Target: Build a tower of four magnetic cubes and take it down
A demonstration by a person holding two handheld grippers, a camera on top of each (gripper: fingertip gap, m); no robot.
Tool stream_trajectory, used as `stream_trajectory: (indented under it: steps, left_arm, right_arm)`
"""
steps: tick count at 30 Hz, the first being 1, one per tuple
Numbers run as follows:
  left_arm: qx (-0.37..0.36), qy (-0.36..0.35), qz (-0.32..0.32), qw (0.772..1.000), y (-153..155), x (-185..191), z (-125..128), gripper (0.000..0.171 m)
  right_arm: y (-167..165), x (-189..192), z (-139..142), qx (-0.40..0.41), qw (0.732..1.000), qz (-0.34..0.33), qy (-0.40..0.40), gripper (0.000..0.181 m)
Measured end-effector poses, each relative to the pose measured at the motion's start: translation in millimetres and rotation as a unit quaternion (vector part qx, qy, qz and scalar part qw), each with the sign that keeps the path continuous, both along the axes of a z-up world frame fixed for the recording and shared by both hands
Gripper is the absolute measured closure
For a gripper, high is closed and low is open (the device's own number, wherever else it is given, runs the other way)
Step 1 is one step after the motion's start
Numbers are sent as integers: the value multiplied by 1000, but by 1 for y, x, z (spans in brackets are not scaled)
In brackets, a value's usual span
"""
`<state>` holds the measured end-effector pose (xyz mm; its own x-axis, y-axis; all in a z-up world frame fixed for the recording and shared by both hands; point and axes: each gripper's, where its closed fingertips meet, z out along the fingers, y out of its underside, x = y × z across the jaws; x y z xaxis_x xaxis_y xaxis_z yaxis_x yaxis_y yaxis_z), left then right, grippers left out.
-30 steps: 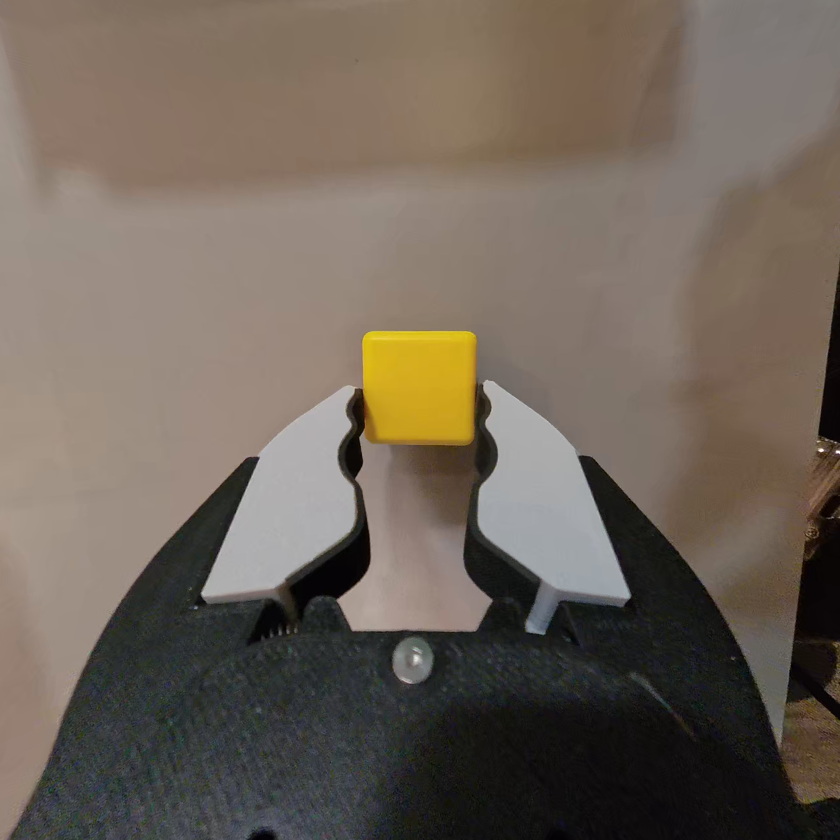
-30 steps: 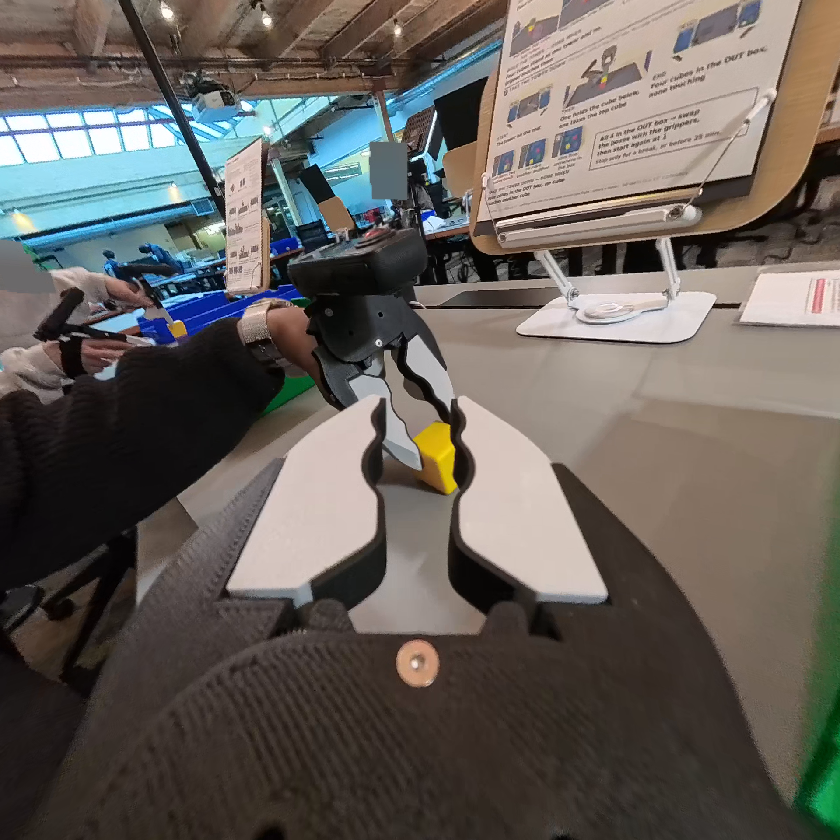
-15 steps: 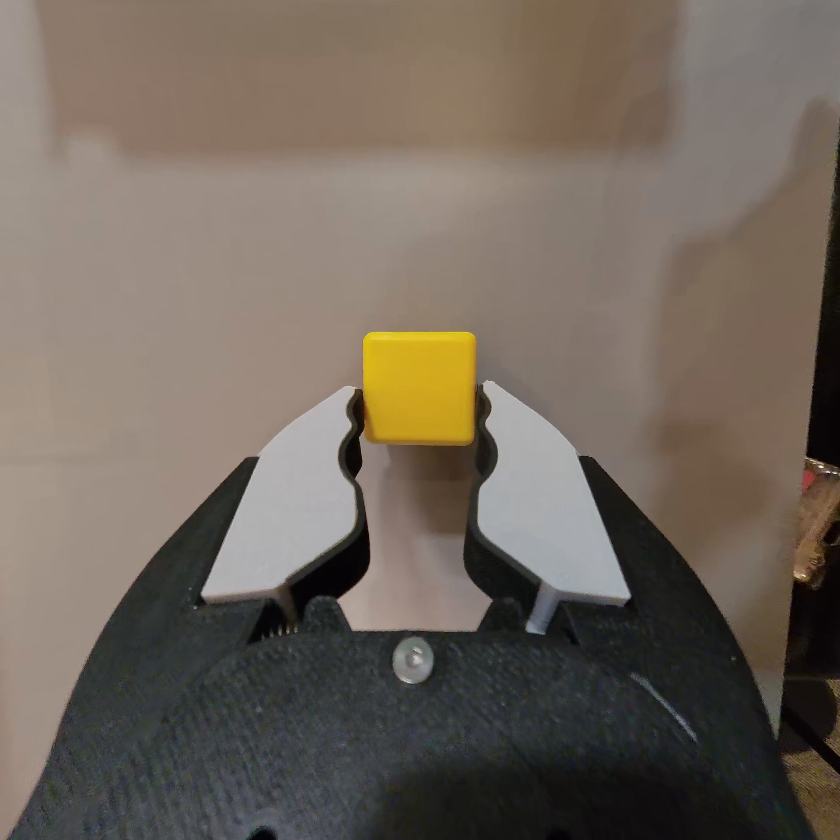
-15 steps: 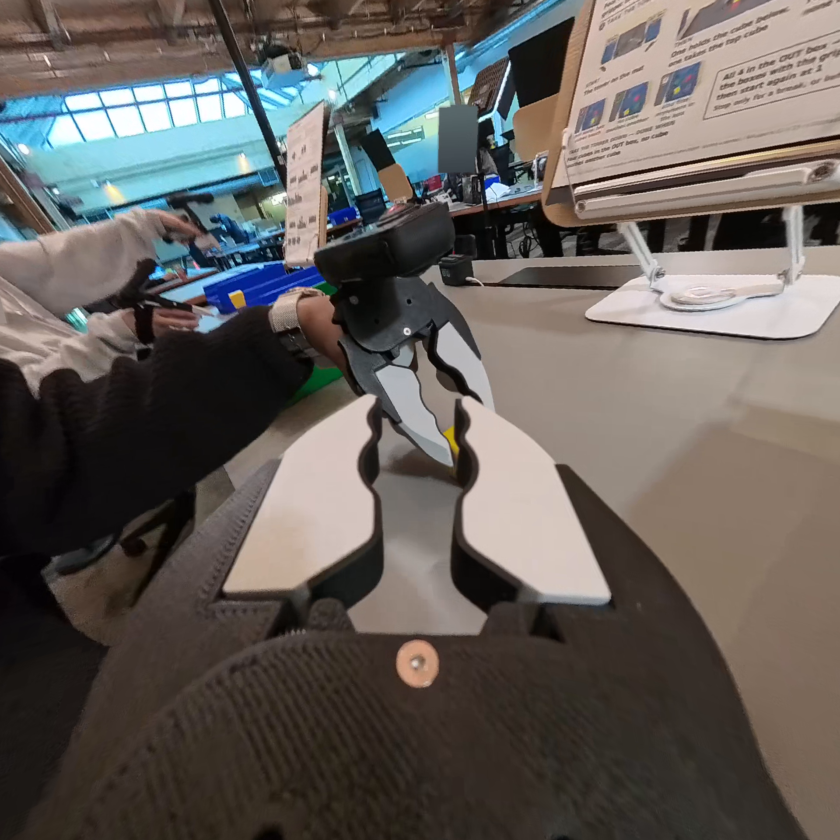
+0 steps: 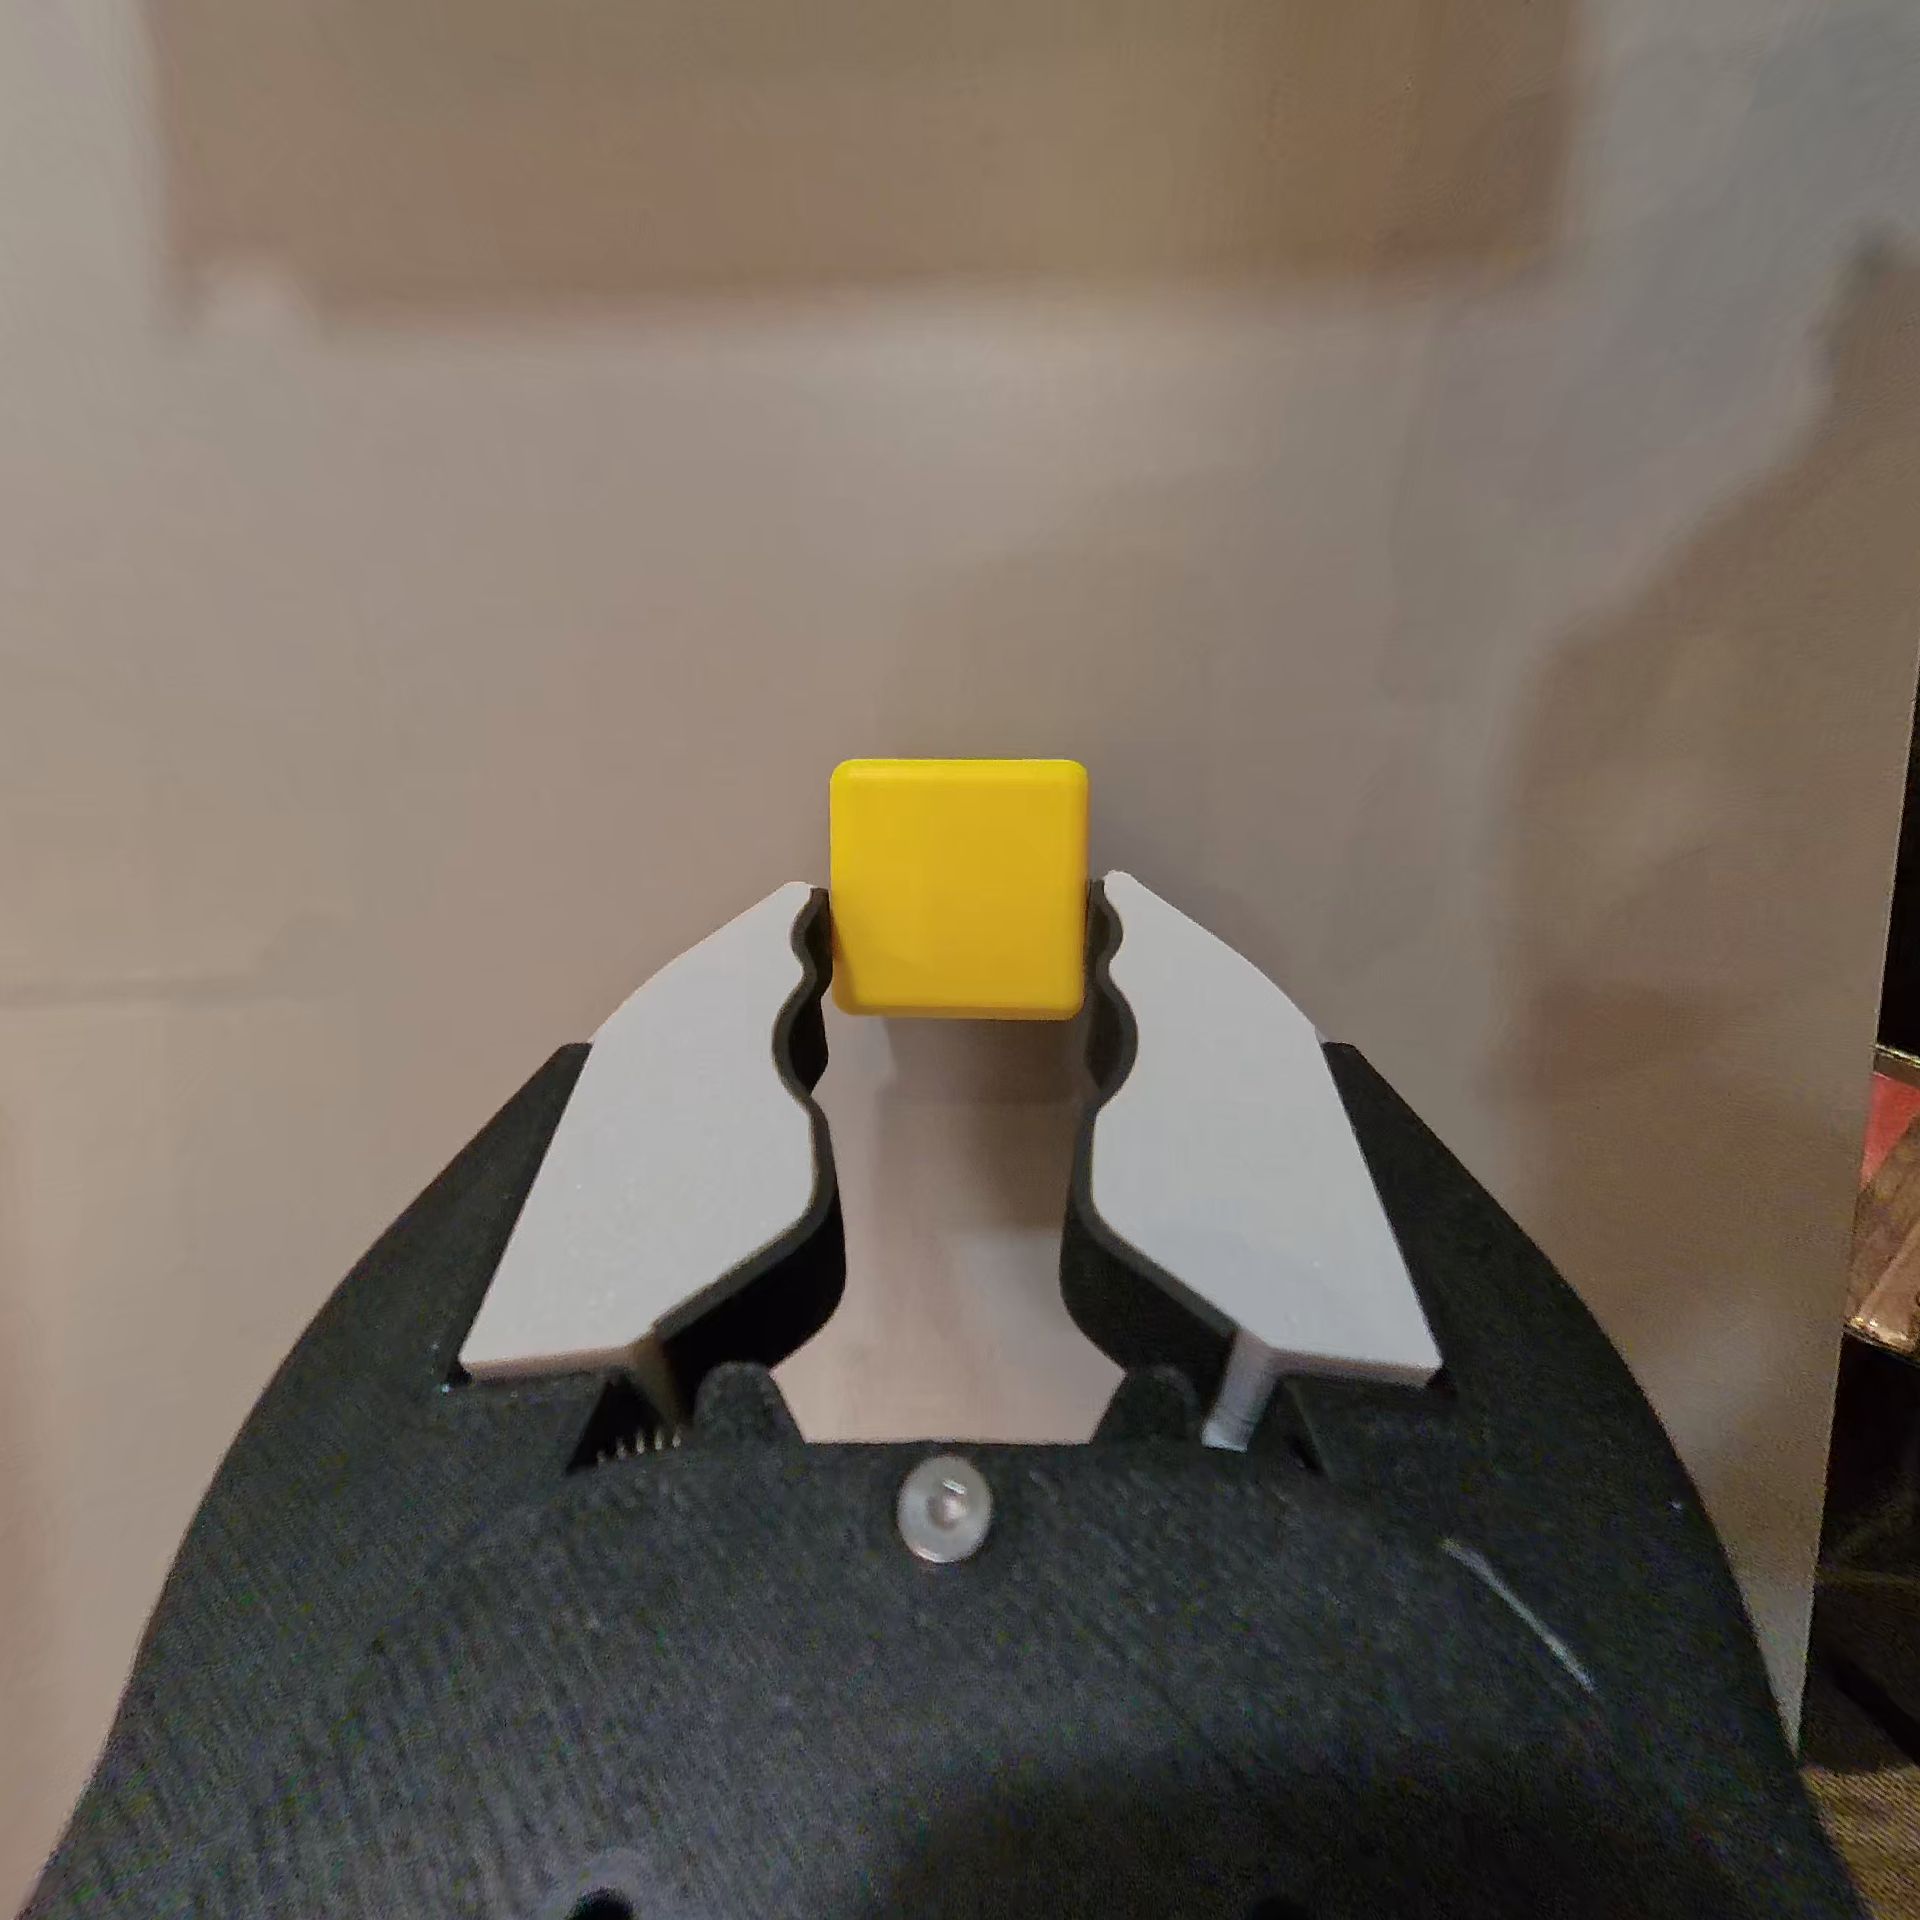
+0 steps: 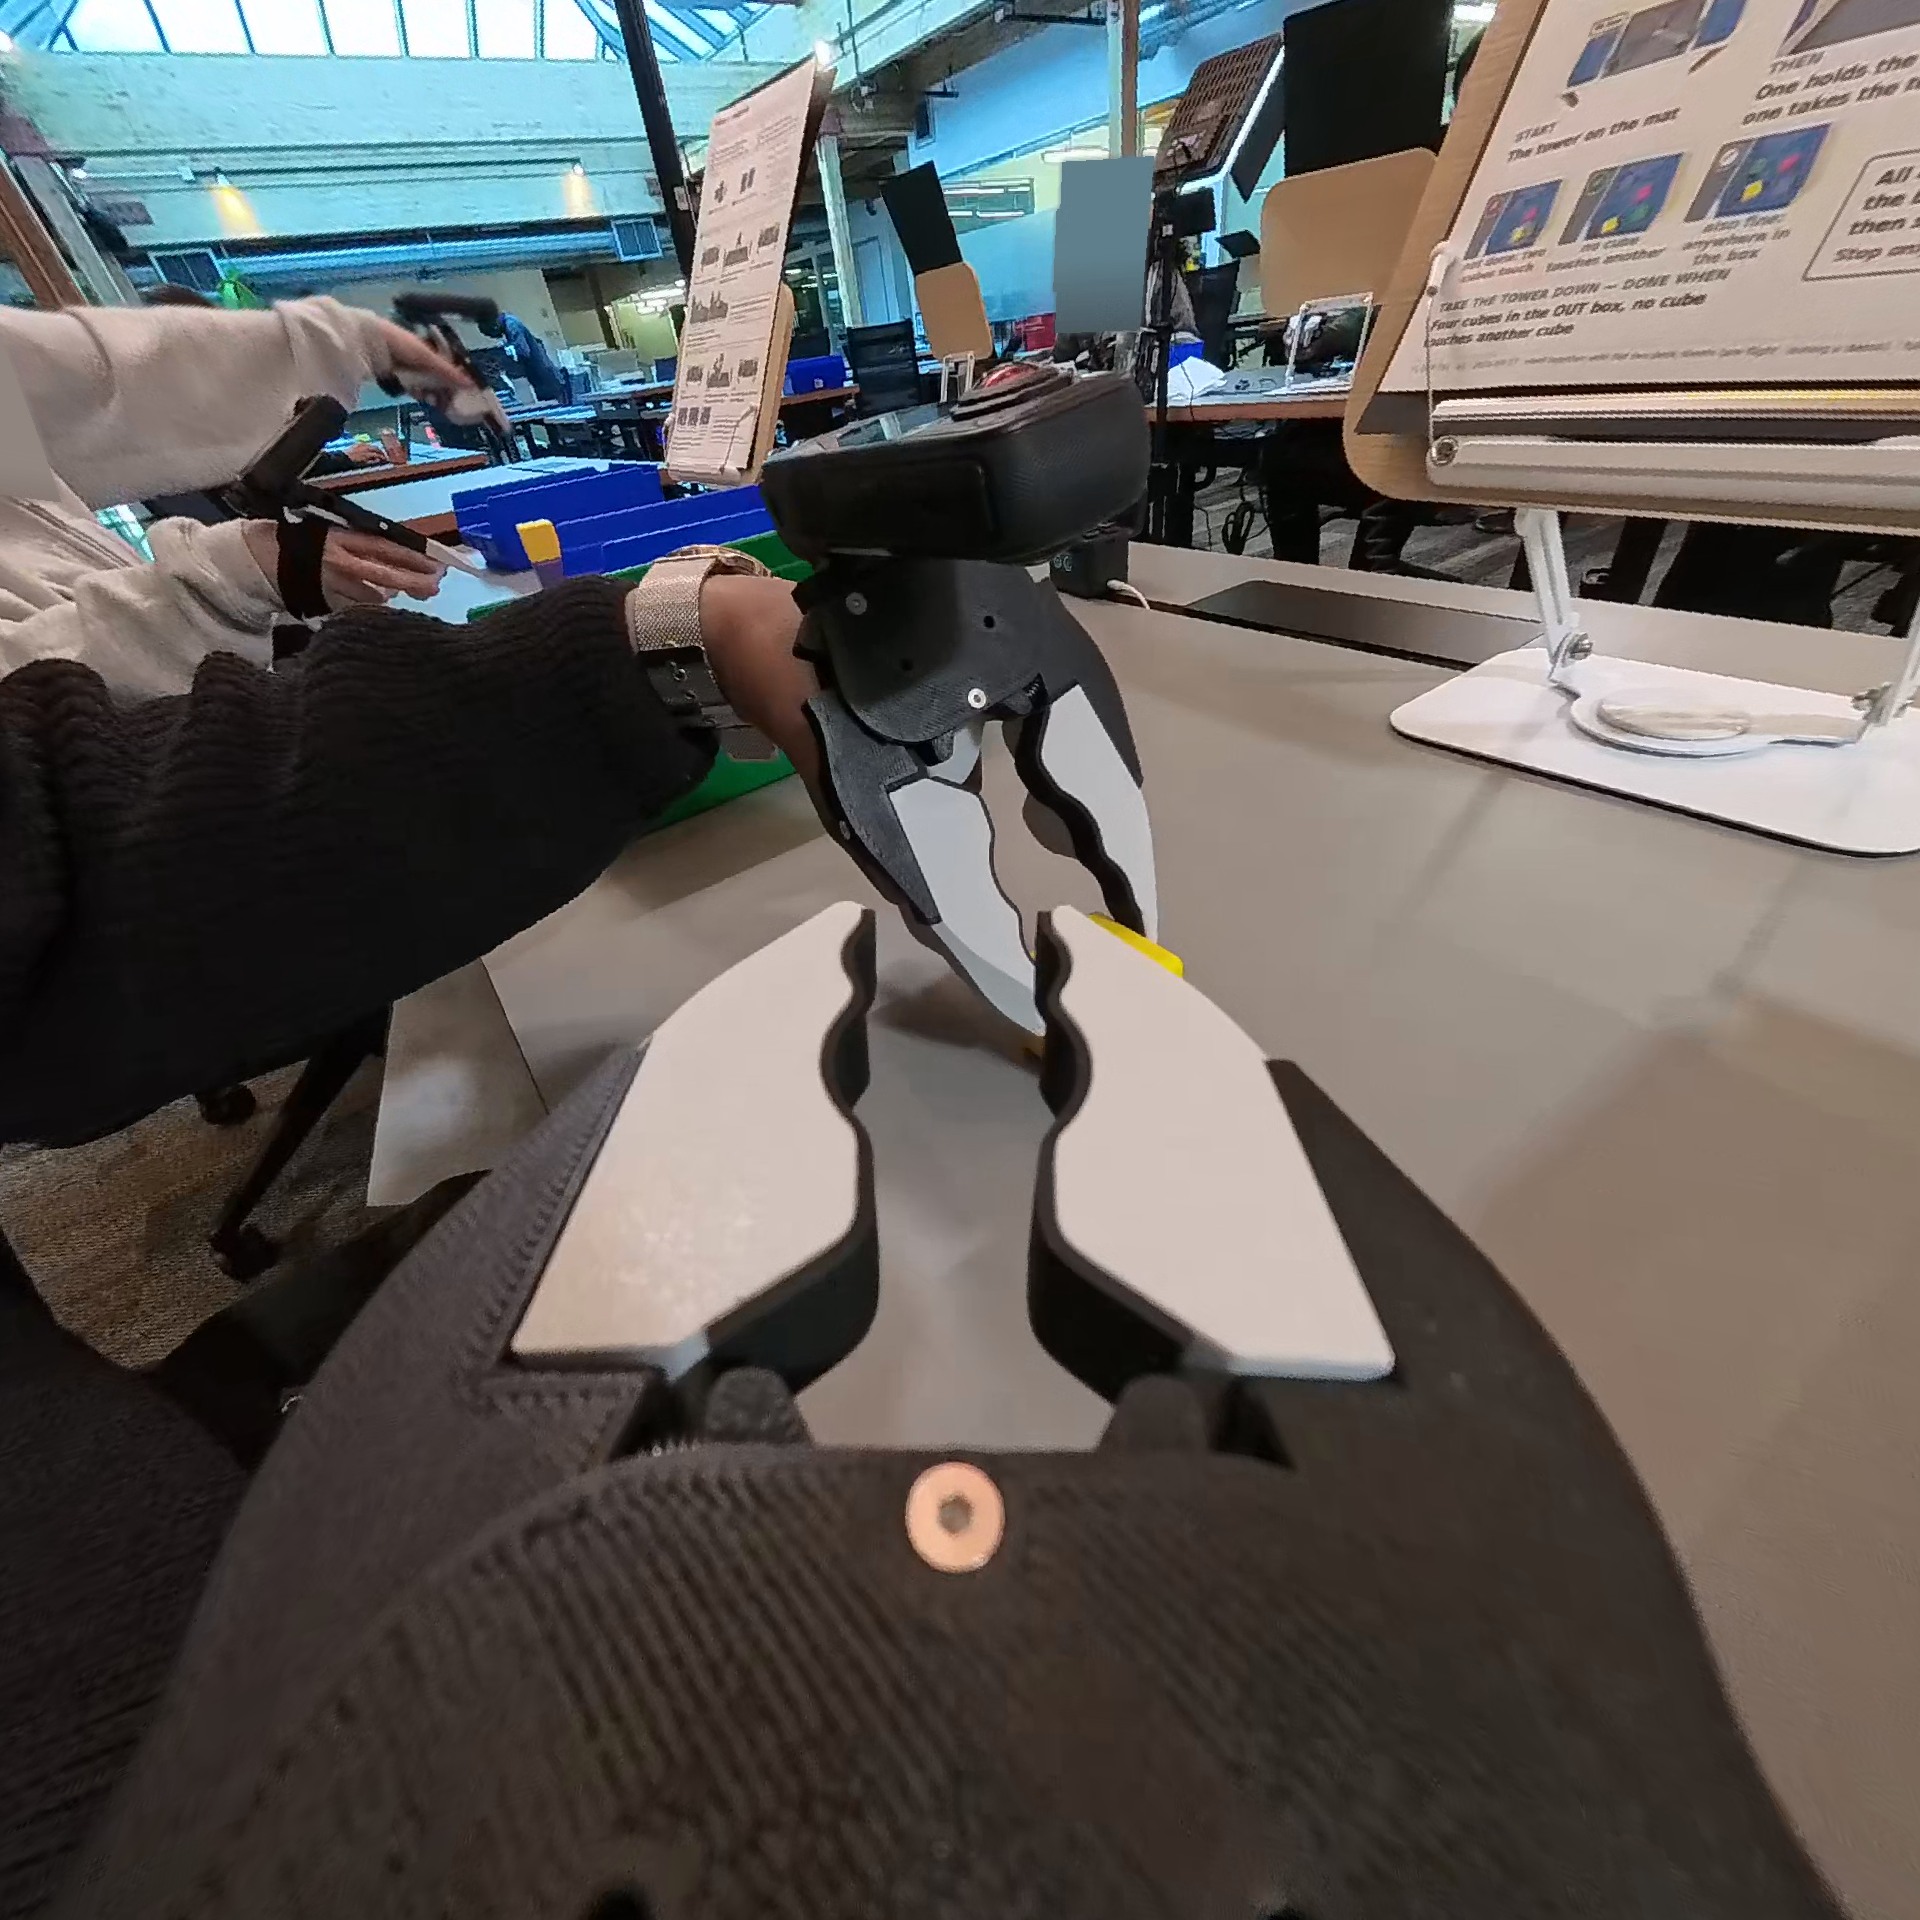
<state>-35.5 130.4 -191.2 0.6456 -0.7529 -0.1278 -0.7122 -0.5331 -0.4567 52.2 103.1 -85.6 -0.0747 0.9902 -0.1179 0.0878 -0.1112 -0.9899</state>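
A yellow cube (image 5: 958,904) sits between the tips of my left gripper (image 5: 958,891), which is shut on it and points down at the grey table (image 5: 416,727). I cannot tell whether the cube touches the table. In the right wrist view the left gripper's grey fingers (image 6: 956,873) hang just ahead of my right gripper (image 6: 954,935), which is open and empty. Only a corner of the yellow cube (image 6: 1143,948) shows there, behind my right gripper's right finger. No other cubes of the tower are in view.
A document stand with an instruction sheet (image 6: 1662,208) and white base (image 6: 1662,748) stands at the back right. A green box (image 6: 748,769) and blue bins (image 6: 582,509) lie behind the left arm. Another person (image 6: 208,468) works at far left. The table's edge (image 5: 1860,1039) runs at right.
The right gripper has moved closer to the left gripper, so the cube is now mostly hidden behind its right finger. The left gripper keeps its hold and has barely shifted.
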Motion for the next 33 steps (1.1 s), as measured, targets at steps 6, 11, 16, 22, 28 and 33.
stream_trajectory:
  steps: [6, 11, 16, 22, 28, 33]
  left_arm:
    - [2, 8, -5, 1000, 5, 1, 0, 121]
    - [0, 5, 0, 1000, 9, 1, 0, 121]
    - [-3, -7, 5, 1000, 9, 3, 3, 121]
    - [5, -10, 7, 1000, 10, 3, 5, 119]
    - [0, -9, 7, 1000, 8, 2, 3, 120]
    - [1, -5, 8, 1000, 8, 1, 3, 118]
  right_arm:
    - [5, 5, 1, -12, 1000, -10, 4, 152]
    - [8, 9, 1, -17, 1000, -18, 4, 152]
    - [9, 10, 1, -24, 1000, -19, 4, 152]
    - [11, 9, 1, -35, 999, -18, 6, 152]
    - [10, 8, 2, -39, 999, -17, 7, 152]
    - [11, 7, 1, -40, 999, -17, 6, 152]
